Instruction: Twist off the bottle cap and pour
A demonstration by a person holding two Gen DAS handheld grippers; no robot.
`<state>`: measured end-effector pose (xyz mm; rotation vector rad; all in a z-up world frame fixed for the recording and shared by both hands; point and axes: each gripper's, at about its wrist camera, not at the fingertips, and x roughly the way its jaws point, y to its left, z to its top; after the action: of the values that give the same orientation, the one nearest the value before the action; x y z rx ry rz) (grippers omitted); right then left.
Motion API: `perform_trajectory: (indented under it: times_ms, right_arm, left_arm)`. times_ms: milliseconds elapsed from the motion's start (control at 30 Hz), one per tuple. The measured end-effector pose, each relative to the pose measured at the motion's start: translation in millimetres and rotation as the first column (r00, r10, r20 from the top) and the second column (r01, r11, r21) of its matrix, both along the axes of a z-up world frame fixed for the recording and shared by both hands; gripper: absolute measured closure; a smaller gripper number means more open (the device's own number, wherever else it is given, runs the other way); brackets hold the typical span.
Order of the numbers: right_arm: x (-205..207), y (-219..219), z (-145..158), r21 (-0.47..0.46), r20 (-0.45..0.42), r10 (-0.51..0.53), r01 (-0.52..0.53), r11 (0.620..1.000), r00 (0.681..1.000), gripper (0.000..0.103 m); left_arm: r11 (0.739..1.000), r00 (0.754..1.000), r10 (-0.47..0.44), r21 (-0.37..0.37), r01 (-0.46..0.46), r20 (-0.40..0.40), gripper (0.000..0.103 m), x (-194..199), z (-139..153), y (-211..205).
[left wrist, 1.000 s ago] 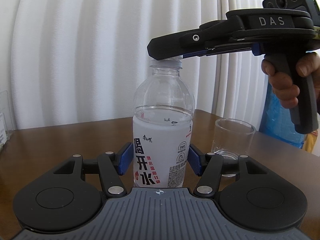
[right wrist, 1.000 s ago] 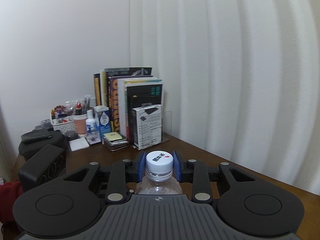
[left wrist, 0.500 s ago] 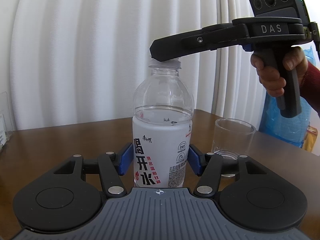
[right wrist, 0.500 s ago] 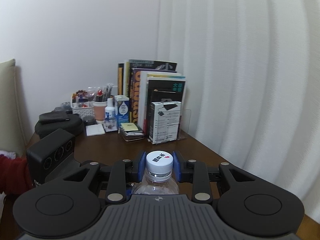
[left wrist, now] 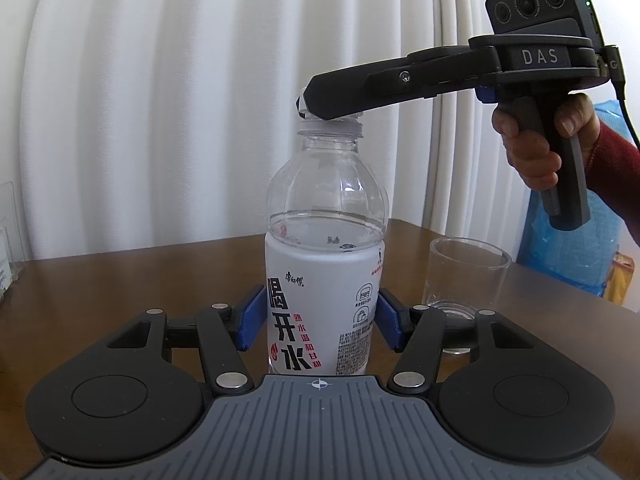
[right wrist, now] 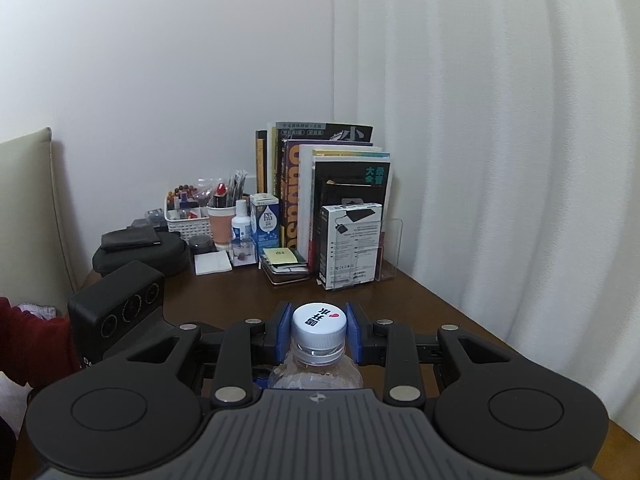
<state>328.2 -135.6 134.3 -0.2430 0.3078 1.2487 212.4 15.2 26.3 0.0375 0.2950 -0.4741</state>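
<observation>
White cap point(right wrist: 319, 322) gripped, glass point(left wrist: 466, 276) partly hidden

Books point(right wrist: 320, 184) are standing upright at the back of the table point(right wrist: 224, 296), with a white box point(right wrist: 351, 246) leaning in front of them. A basket point(right wrist: 188, 222) of small items is sitting left of the books, beside a pink cup point(right wrist: 222, 224). A curtain point(right wrist: 500, 140) is hanging on the right.

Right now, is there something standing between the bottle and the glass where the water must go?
Nothing visible does. The glass stands apart, right of the bottle; only the left tool's right finger lies between them. The cap is still on, held by the right tool.
</observation>
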Motion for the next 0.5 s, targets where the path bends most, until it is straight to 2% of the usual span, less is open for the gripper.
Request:
perform_trajectory:
  times_ms: [200,500]
  right_arm:
    - [-7.4,4.0,3.7,-0.004,0.049,-0.035,0.035,0.999,0.998,0.071]
    - [-14.2,8.5,4.5,0.014,0.072,-0.092,0.091,0.996,0.993,0.071]
  left_arm:
    - [1.0,1.0,0.001,0.002,-0.001,0.001,0.045,2.5,-0.6,1.2]
    - [1.0,1.0,-0.002,0.002,0.002,0.003,0.045,-7.3,2.8,0.2]
